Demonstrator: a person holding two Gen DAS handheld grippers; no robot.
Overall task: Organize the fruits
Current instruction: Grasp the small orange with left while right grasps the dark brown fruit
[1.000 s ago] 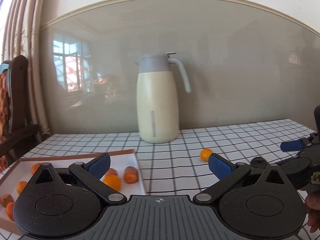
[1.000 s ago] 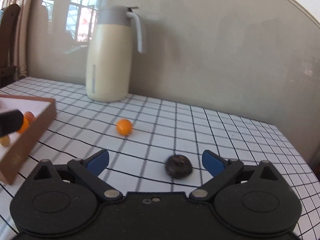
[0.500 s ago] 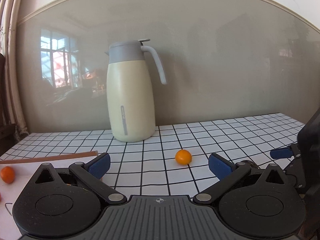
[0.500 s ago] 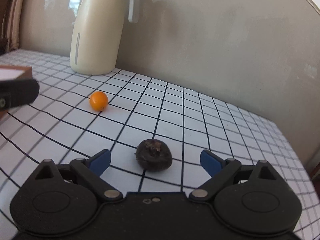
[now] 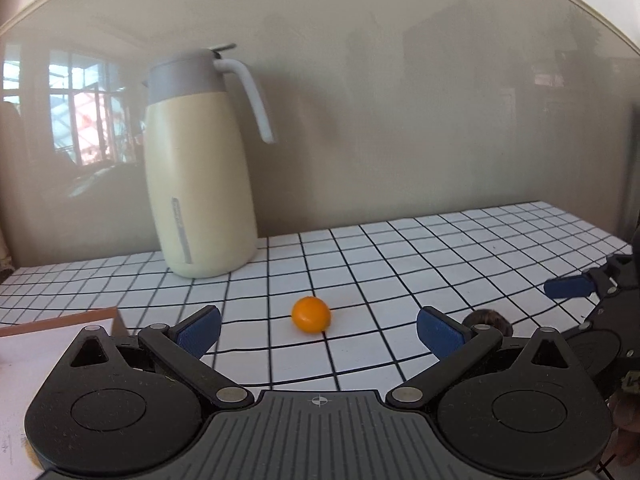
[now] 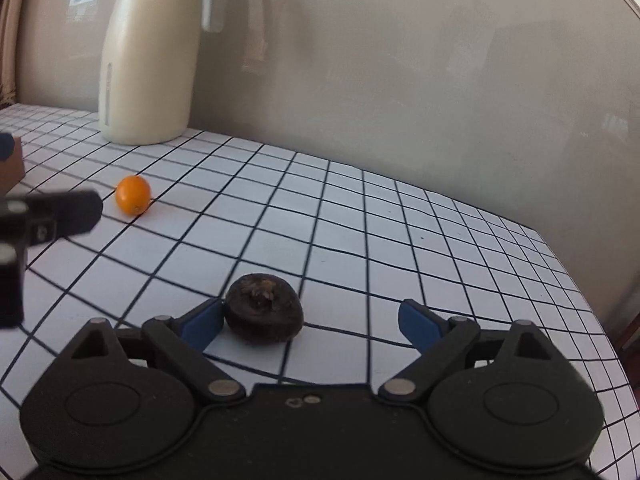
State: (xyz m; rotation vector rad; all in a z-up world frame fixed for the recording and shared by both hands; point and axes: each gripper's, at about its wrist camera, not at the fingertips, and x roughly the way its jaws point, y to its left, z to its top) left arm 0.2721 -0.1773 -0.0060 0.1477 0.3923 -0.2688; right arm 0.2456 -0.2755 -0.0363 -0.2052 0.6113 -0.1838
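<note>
A small orange fruit (image 5: 311,314) lies on the checked tablecloth, just ahead of my left gripper (image 5: 318,330), which is open and empty. It also shows in the right wrist view (image 6: 133,195). A dark brown round fruit (image 6: 263,308) sits between the fingers of my right gripper (image 6: 310,326), which is open; the fruit is close to its left finger. The brown fruit also peeks out behind my left gripper's right finger (image 5: 486,319). The tray (image 5: 60,330), white inside with a brown rim, is at the lower left of the left wrist view.
A cream thermos jug (image 5: 198,184) with a grey lid stands at the back by the wall; it also shows in the right wrist view (image 6: 148,60). The table's right edge (image 6: 592,312) is near. The left gripper (image 6: 44,220) appears at the left of the right wrist view.
My left gripper has swung right, away from the tray, and now faces the orange fruit. My right gripper has moved forward until the brown fruit sits between its fingers.
</note>
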